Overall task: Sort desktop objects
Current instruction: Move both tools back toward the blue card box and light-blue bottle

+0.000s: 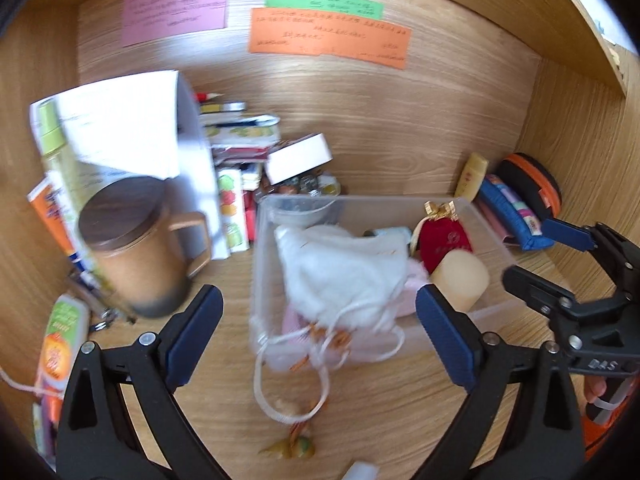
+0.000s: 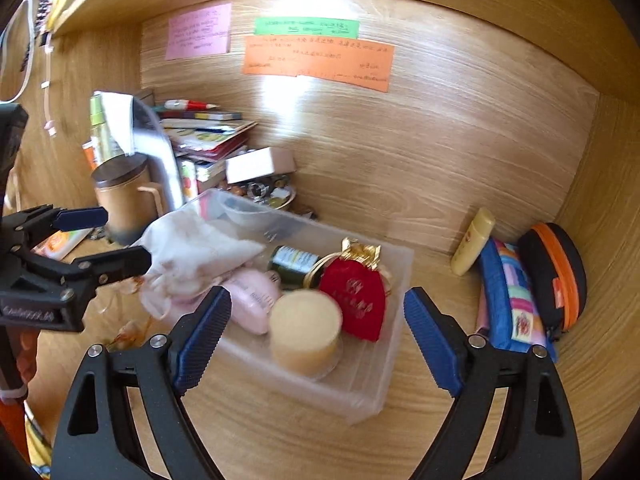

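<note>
Your left gripper [image 1: 320, 336] hangs with its fingers spread wide and nothing between them, straddling the near end of the clear plastic bin [image 1: 486, 216] on the counter [image 1: 380, 412]. The white drawstring pouch [image 1: 340, 272] sits dead ahead of those fingers, slumped over the bin's near-left wall, cords [image 1: 294, 384] trailing out onto the wood toward you. Its bulk runs roughly along your approach line, so the left hand looks like the nearer one for it. Your right gripper [image 2: 318, 338] is also wide open and empty, aimed at the bin's other end: the tan round jar [image 2: 306, 330] is straight in front between the fingers, the red velvet pouch [image 2: 356, 300] just behind it to the right, a pink item [image 2: 252, 300] to the left. Whether the right fingers touch the bin wall is unclear, motion blur. The brown lidded mug [image 1: 136, 248] stands left of the bin, apart from it. Probable snag: loose cords catching on the small trinket [image 1: 292, 446] lying near you on the counter.
</note>
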Motion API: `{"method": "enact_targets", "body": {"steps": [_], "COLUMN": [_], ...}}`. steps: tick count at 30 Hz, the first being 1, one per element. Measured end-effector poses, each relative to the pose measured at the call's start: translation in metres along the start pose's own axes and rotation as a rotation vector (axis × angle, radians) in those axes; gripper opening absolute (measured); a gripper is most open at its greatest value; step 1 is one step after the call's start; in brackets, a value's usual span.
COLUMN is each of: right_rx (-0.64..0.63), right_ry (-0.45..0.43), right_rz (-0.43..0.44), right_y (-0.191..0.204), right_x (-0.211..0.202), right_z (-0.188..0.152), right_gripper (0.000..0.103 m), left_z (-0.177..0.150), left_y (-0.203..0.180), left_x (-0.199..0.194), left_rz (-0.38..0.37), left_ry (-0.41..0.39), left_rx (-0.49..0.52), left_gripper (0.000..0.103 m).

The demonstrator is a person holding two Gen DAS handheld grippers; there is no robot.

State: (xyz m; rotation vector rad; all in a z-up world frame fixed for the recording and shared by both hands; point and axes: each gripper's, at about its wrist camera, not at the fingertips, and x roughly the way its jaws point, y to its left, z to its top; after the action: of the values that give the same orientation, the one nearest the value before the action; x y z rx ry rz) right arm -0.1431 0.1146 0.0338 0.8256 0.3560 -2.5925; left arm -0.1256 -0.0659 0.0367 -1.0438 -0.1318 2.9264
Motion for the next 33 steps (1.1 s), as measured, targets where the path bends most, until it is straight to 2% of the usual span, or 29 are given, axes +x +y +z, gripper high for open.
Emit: {"method": "enact_targets", "body": {"steps": [8,19,24,29,33], "right_rx": [-0.052,-0.076,-0.097,-0.141,-0.164], "right_ry": [0.019,0.069,0.095,0.121,0.142], "right_rz": [0.072,0.210,0.272,0.313,0.336], "right_y": [0.034,0.073,0.090,0.108,0.120], "right_x": [-0.013,-0.020,-0.022,-0.022,-0.018], "right_z": [-0.032,-0.078,-0.100,-0.117,-0.125], "right_gripper": [0.087,0.086,0.084,0.078,0.068], "left_z": [-0.032,-0.085,-0.108,-0.124,-0.133], "left_y": [0.023,0.031,0.031,0.029,0.024], "left_x": [-0.025,-0.031,-0.037,-0.043,-0.049], "left_rz": [0.085,0.124,0.124,0.112,0.101], "left_ry": [0.019,0.110,0.125,0.133,0.139], "left_rx": [-0.038,-0.061,-0.084,-0.100,-0.091], "left_gripper": [0.098,0.098,0.098,0.098,0.098]}}
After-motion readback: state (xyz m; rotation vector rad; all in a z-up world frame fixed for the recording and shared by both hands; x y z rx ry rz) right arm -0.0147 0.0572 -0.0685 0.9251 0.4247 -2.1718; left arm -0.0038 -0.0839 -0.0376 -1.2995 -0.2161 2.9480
